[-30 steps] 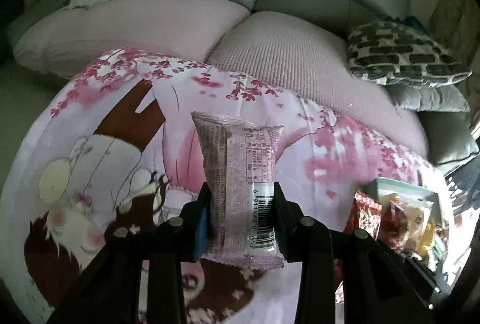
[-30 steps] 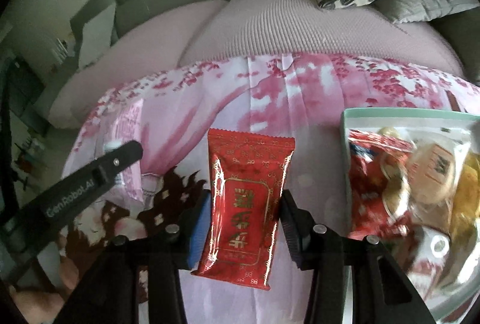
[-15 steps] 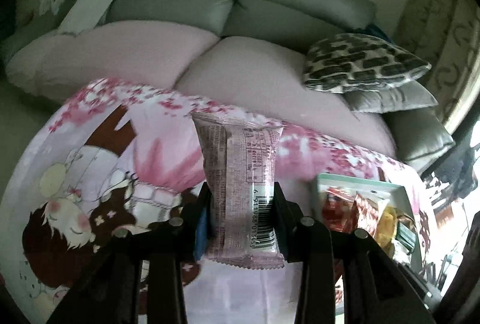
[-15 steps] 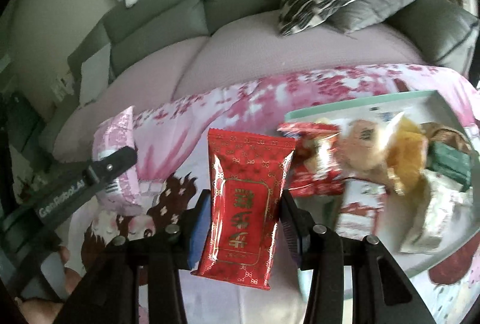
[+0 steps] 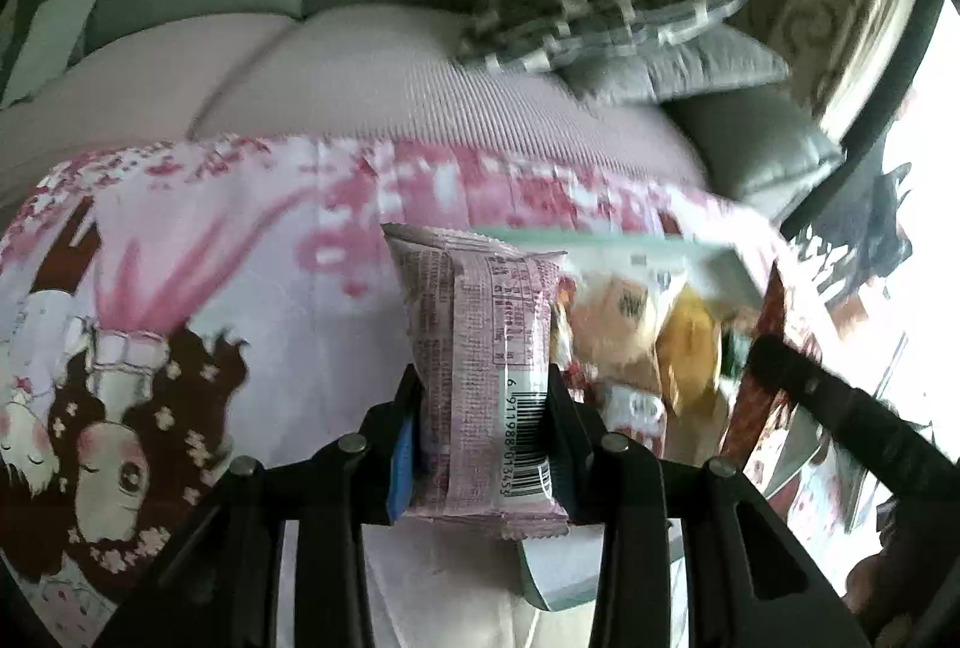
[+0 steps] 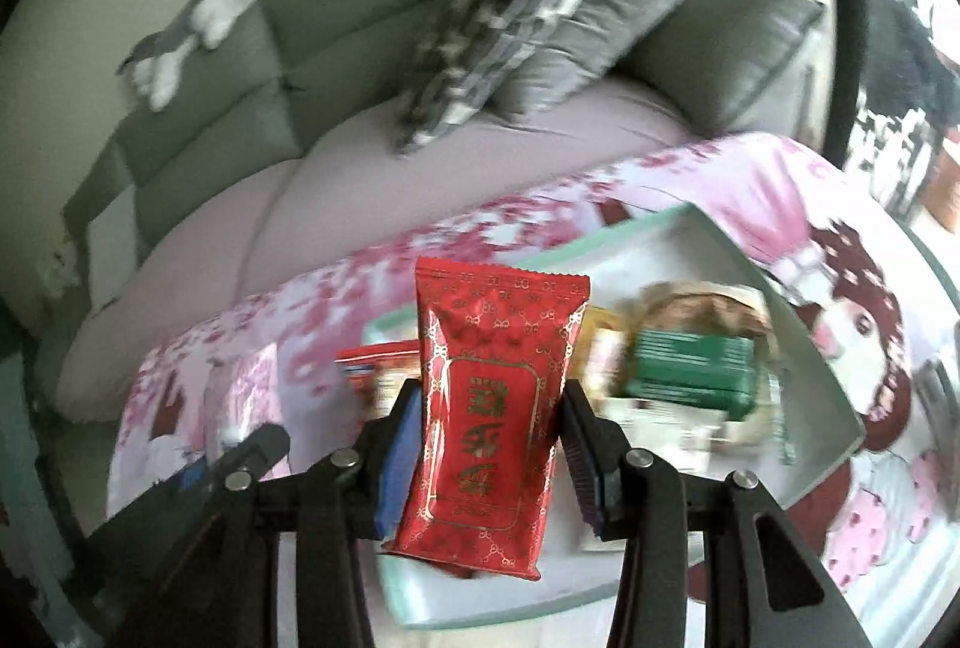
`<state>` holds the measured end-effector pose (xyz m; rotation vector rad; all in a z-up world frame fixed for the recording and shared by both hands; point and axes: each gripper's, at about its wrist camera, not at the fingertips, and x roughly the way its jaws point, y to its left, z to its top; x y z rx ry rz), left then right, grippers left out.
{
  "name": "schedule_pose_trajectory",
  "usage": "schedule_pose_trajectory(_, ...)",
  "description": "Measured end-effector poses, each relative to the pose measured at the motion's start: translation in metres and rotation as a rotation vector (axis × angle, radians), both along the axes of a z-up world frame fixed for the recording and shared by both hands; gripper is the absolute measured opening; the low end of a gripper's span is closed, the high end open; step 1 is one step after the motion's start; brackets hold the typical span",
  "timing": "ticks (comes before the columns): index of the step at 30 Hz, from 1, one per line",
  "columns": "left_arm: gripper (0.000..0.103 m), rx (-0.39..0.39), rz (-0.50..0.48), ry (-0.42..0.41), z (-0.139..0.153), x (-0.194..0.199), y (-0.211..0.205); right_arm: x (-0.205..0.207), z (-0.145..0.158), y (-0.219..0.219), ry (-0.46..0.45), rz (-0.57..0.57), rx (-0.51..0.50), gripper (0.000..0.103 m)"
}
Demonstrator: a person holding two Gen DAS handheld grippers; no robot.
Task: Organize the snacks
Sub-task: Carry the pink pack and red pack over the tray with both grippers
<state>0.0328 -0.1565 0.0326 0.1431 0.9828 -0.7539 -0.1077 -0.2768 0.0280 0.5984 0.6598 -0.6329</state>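
Observation:
My left gripper (image 5: pixel 480 408) is shut on a pale pink snack packet (image 5: pixel 480 348) with a barcode, held upright above the pink cartoon cloth (image 5: pixel 210 258). My right gripper (image 6: pixel 489 420) is shut on a red snack packet (image 6: pixel 492 408) with gold print, upright over the mint-rimmed white tray (image 6: pixel 798 330). The tray (image 5: pixel 600 243) holds several snacks, among them a green packet (image 6: pixel 690 372) and a yellow one (image 5: pixel 690 348). In the right wrist view the left gripper (image 6: pixel 240 450) and its pink packet (image 6: pixel 246 396) show at the lower left. The other gripper's arm (image 5: pixel 840 408) crosses the right of the left wrist view.
A grey sofa (image 6: pixel 270 48) with a pinkish seat cover (image 5: pixel 300 78) lies behind the cloth. A patterned cushion (image 6: pixel 498 18) and grey cushions (image 6: pixel 600 18) lean on it. A plush toy (image 6: pixel 180 36) rests on the sofa back. A bright window (image 5: pixel 924 168) is at the right.
Both grippers have swung to the right with their packets still held. The tray has come from the right edge to sit under and ahead of both grippers.

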Motion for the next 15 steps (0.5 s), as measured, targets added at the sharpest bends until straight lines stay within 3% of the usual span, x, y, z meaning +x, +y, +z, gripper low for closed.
schedule_pose_trajectory(5,0.038,0.051,-0.039,0.006,-0.014,-0.011,-0.015,-0.007,-0.015,-0.020,0.030,-0.038,0.048,0.048)
schedule_pose_trajectory(15,0.039,0.080,-0.125,-0.017,-0.019,-0.038,-0.038,-0.017,-0.030,-0.033,0.055,-0.056,0.096,0.048)
